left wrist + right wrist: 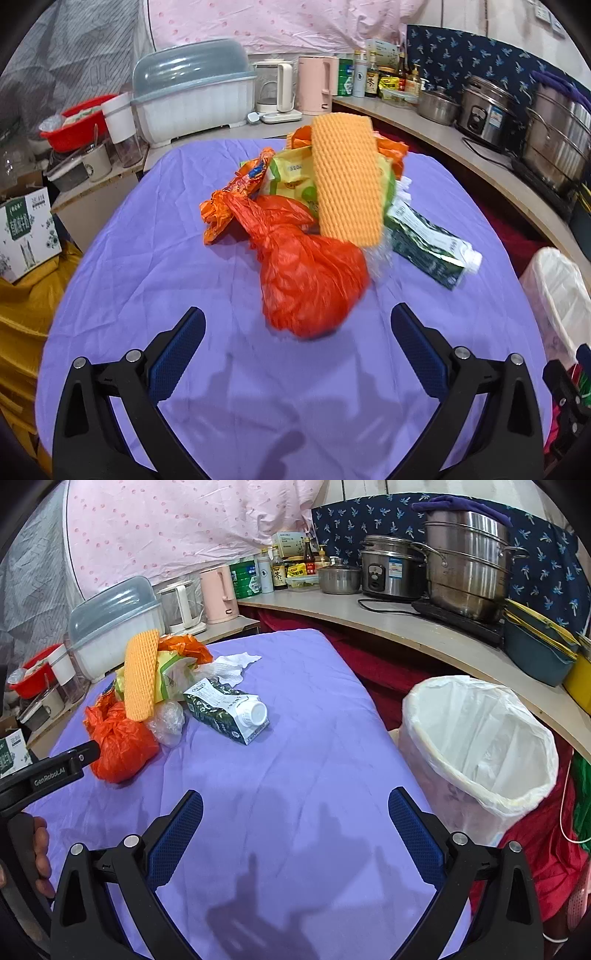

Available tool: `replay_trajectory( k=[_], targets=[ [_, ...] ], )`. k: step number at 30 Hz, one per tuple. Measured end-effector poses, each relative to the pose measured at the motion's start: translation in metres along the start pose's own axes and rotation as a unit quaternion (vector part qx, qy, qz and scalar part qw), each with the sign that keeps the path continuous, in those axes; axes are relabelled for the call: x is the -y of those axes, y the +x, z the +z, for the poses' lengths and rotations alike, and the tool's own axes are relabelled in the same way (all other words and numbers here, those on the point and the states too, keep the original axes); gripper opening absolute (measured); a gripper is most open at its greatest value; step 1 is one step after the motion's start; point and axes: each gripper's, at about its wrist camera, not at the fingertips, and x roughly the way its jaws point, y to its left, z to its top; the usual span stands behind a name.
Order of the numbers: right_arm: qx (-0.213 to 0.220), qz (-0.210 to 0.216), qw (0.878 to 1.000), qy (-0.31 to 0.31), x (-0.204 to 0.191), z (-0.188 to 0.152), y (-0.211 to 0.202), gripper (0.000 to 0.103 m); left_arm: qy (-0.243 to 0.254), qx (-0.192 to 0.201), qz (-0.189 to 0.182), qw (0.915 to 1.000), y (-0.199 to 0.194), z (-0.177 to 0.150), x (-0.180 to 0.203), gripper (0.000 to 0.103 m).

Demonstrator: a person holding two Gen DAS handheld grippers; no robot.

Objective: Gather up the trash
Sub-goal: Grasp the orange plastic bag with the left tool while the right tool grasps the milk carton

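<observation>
A trash pile lies on the purple tablecloth [147, 266]: a knotted orange plastic bag [306, 273], a yellow foam net sleeve [347, 177], a yellow-green snack packet [291, 177], orange wrappers [236, 188], a green-white carton [424, 243], clear plastic and white tissue [232, 668]. My left gripper [297, 325] is open and empty, just short of the orange bag [118, 746]. My right gripper [295, 805] is open and empty over bare cloth, right of the carton [225, 709]. A bin lined with a white bag [476, 753] stands beside the table's right edge.
A counter [406, 627] curves behind and right with steel pots [465, 561], a rice cooker [391, 568], bottles and kettles. A white dish box with a grey lid [192, 96] and a red basin [77, 118] stand at the back left. A cardboard box [26, 232] sits far left.
</observation>
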Motion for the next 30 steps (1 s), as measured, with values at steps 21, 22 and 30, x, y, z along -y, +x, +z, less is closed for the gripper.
replay_trajectory(
  k=[21,22,30],
  targets=[
    [-0.019,0.033,0.995,-0.092,-0.052,0.059,0.127,0.096,-0.006,-0.04,-0.058,0.9975,0.063,0.024,-0.003,0.046],
    [-0.021,0.037,0.994,-0.105,-0.055,0.063,0.134,0.096,-0.007,-0.042,-0.06,0.9973,0.063,0.024,-0.004,0.045],
    [-0.05,0.064,0.981,-0.178,-0.069,0.074,0.175,0.096,-0.013,-0.048,-0.069,0.9964,0.067,0.025,-0.007,0.044]
  ],
)
